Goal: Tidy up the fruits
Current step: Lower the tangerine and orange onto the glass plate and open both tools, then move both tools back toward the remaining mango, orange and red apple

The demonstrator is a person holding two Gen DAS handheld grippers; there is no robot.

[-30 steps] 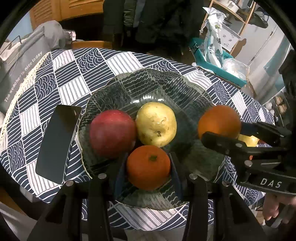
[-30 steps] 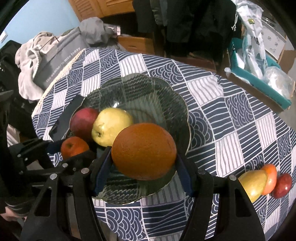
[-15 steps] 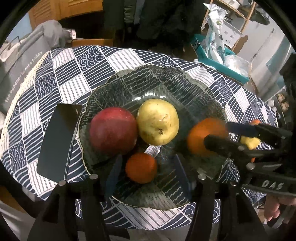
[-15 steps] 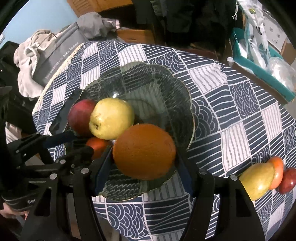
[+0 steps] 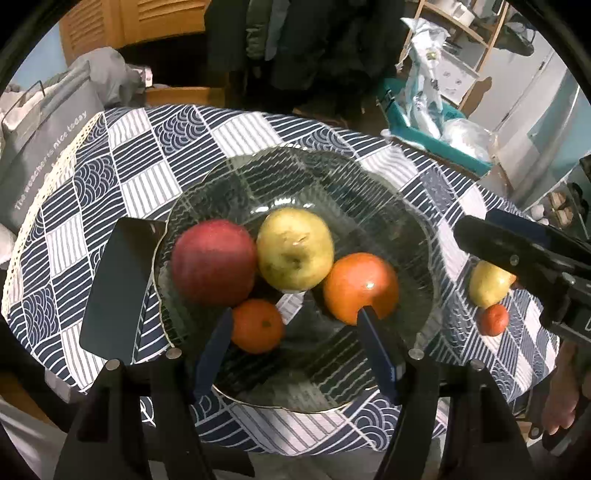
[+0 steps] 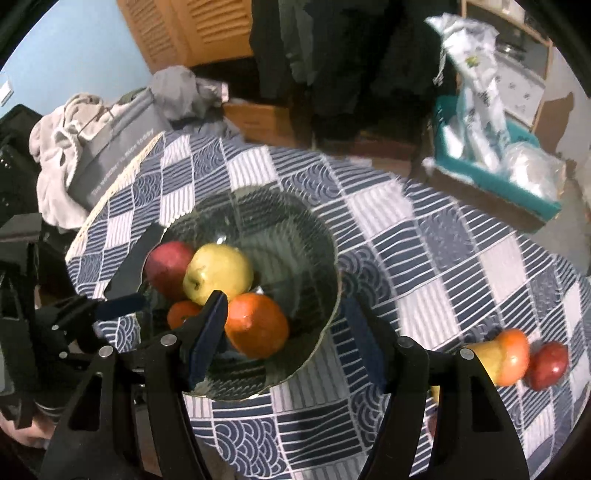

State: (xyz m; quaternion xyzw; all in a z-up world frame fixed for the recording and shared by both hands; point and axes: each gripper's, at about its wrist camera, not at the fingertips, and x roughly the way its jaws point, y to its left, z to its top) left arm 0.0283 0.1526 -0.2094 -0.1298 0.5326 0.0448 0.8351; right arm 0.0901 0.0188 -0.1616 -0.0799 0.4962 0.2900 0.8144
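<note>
Both grippers' fingers are spread wide, holding nothing: left gripper [image 5: 295,328] straddles the mandarin [image 5: 257,325], right gripper [image 6: 284,325] the orange [image 6: 256,325].

It was a lived-in home: hanging coats [image 5: 314,40], louvred wooden cabinet doors [image 6: 207,29], a patterned cloth [image 6: 424,236] over the tabletop.

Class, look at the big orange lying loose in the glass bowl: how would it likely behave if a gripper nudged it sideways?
The big orange is round, so it would probably roll rather than slide. The glass bowl curves upward, which would likely send it back toward the middle. It sits right against the yellow apple, so a nudge that way may jostle it.
</note>
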